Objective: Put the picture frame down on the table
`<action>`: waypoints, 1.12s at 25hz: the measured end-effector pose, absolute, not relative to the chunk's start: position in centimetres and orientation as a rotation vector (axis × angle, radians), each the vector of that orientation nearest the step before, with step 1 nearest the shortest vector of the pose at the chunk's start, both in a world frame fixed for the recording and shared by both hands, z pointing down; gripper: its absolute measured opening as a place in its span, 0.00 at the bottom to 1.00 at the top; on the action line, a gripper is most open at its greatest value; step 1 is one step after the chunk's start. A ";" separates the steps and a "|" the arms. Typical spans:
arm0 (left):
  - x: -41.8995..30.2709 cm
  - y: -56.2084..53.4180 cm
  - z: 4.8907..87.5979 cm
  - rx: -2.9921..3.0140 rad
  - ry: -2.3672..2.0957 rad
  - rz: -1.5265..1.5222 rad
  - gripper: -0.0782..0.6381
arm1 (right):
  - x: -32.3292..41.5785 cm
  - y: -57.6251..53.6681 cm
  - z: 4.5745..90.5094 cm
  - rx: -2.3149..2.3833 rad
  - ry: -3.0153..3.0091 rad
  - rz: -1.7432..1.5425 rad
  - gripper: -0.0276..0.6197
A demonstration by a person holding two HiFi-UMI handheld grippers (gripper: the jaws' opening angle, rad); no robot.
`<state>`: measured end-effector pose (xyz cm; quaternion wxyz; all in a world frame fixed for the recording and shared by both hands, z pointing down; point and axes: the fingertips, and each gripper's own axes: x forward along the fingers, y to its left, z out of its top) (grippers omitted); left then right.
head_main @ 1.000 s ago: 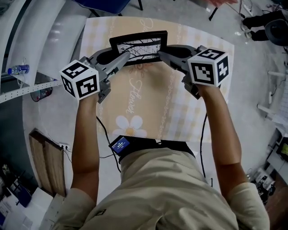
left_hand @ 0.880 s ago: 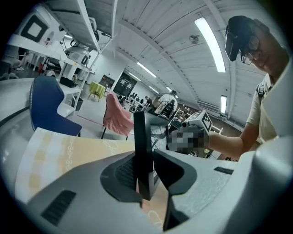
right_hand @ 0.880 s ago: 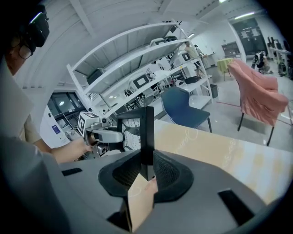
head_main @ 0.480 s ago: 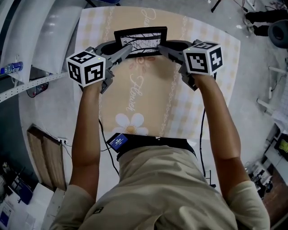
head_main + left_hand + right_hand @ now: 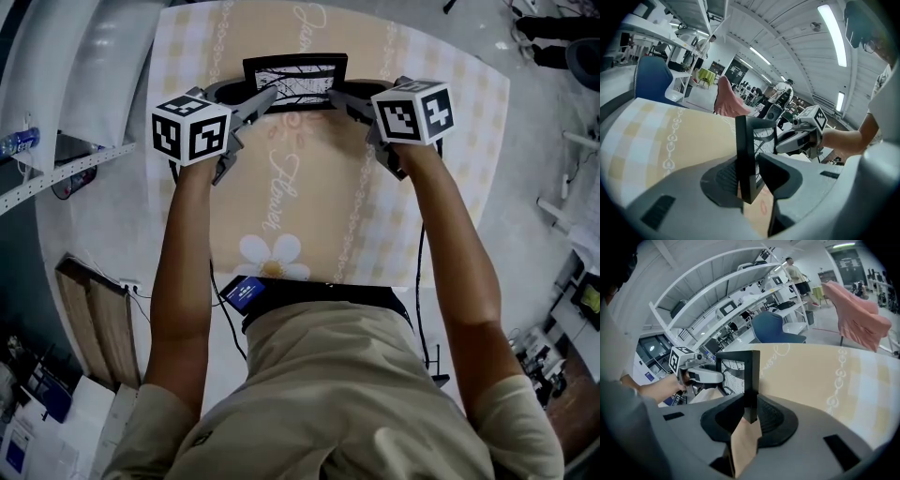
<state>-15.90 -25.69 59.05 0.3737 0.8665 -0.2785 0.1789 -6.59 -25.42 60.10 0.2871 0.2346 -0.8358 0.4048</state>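
A black picture frame [image 5: 295, 82] with a black-and-white branch print stands upright over the far half of the beige tablecloth [image 5: 375, 216]. My left gripper [image 5: 255, 94] holds its left edge and my right gripper [image 5: 339, 94] its right edge. In the left gripper view the frame's edge [image 5: 745, 150] sits between the jaws of my left gripper [image 5: 752, 173], which have just been opening a little, and both pads still seem to touch it. In the right gripper view my right gripper [image 5: 751, 408] is shut on the other edge [image 5: 751, 376]. Whether the frame's bottom rests on the cloth I cannot tell.
The cloth has a white flower print [image 5: 272, 261] near me. White shelving [image 5: 84, 75] with a water bottle [image 5: 19, 142] runs along the left. A blue chair [image 5: 771, 329] and a pink-draped chair [image 5: 855, 310] stand beyond the table's far edge.
Both grippers have gone down toward the table with the frame between them. The frame now looks smaller and farther from my head, still upright.
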 end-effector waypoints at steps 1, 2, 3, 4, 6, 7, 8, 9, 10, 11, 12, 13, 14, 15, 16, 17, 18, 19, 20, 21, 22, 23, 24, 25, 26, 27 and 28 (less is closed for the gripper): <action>-15.9 -25.7 59.4 2.215 -0.715 0.464 0.24 | -6.6 -25.4 60.4 0.629 -2.226 1.078 0.16; -15.9 -25.7 59.7 2.213 -0.717 0.471 0.24 | -6.5 -25.4 60.7 0.631 -2.218 1.074 0.16; -15.9 -25.7 59.9 2.210 -0.720 0.478 0.24 | -6.5 -25.4 61.0 0.633 -2.210 1.068 0.16; -15.9 -25.7 60.2 2.208 -0.723 0.486 0.25 | -6.5 -25.4 61.2 0.635 -2.203 1.062 0.17; -15.9 -25.7 60.5 2.202 -0.732 0.495 0.25 | -6.5 -25.4 61.4 0.640 -2.196 1.058 0.17; -16.0 -25.8 60.7 2.199 -0.737 0.497 0.25 | -6.5 -25.4 61.4 0.641 -2.195 1.058 0.17; -16.0 -25.8 60.8 2.195 -0.743 0.500 0.25 | -6.5 -25.4 61.5 0.642 -2.194 1.057 0.17; -16.1 -25.8 61.0 2.191 -0.748 0.506 0.26 | -6.5 -25.4 61.5 0.643 -2.193 1.054 0.16; -16.2 -25.8 61.2 2.188 -0.753 0.513 0.27 | -6.6 -25.4 61.5 0.645 -2.192 1.049 0.16; -16.3 -25.9 61.3 2.186 -0.758 0.519 0.27 | -6.6 -25.4 61.6 0.647 -2.190 1.046 0.16; -16.3 -25.9 61.4 2.184 -0.763 0.524 0.27 | -6.6 -25.4 61.6 0.649 -2.187 1.043 0.17; -16.4 -26.0 61.4 2.184 -0.770 0.528 0.27 | -6.6 -25.5 61.7 0.652 -2.185 1.043 0.17; -16.4 -26.0 61.5 2.185 -0.778 0.535 0.27 | -6.6 -25.5 61.7 0.655 -2.182 1.045 0.17; -16.4 -26.1 61.6 2.187 -0.788 0.546 0.28 | -6.6 -25.5 61.8 0.660 -2.180 1.047 0.17; -16.5 -26.2 61.6 2.189 -0.799 0.558 0.29 | -6.6 -25.6 61.9 0.665 -2.177 1.049 0.17; -16.5 -26.2 61.7 2.191 -0.811 0.571 0.29 | -6.6 -25.6 61.9 0.670 -2.174 1.047 0.17; -16.6 -26.3 61.8 2.193 -0.825 0.585 0.30 | -6.6 -25.7 62.0 0.675 -2.169 1.042 0.17; -16.6 -26.4 61.9 2.195 -0.839 0.600 0.31 | -6.6 -25.7 62.1 0.681 -2.163 1.032 0.18; -16.7 -26.5 61.9 2.198 -0.854 0.613 0.31 | -6.7 -25.8 62.1 0.688 -2.157 1.020 0.18; -16.8 -26.5 62.0 2.201 -0.869 0.623 0.32 | -6.7 -25.8 62.2 0.694 -2.151 1.005 0.18; -16.8 -26.6 62.1 2.202 -0.881 0.630 0.33 | -6.7 -25.9 62.2 0.701 -2.145 0.988 0.18; -16.9 -26.7 62.1 2.203 -0.892 0.635 0.33 | -6.7 -25.9 62.3 0.708 -2.139 0.969 0.19; -16.9 -26.7 62.2 2.203 -0.904 0.639 0.34 | -6.6 -26.0 62.3 0.716 -2.132 0.946 0.20; -17.0 -26.7 62.3 2.204 -0.916 0.646 0.34 | -6.6 -26.0 62.4 0.722 -2.125 0.922 0.20; -17.0 -26.8 62.4 2.206 -0.931 0.656 0.35 | -6.6 -26.1 62.5 0.729 -2.119 0.897 0.21; -17.1 -26.9 62.5 2.210 -0.948 0.671 0.35 | -6.6 -26.2 62.6 0.736 -2.112 0.872 0.21; -17.2 -27.0 62.6 2.215 -0.966 0.691 0.36 | -6.5 -26.3 62.7 0.744 -2.105 0.849 0.22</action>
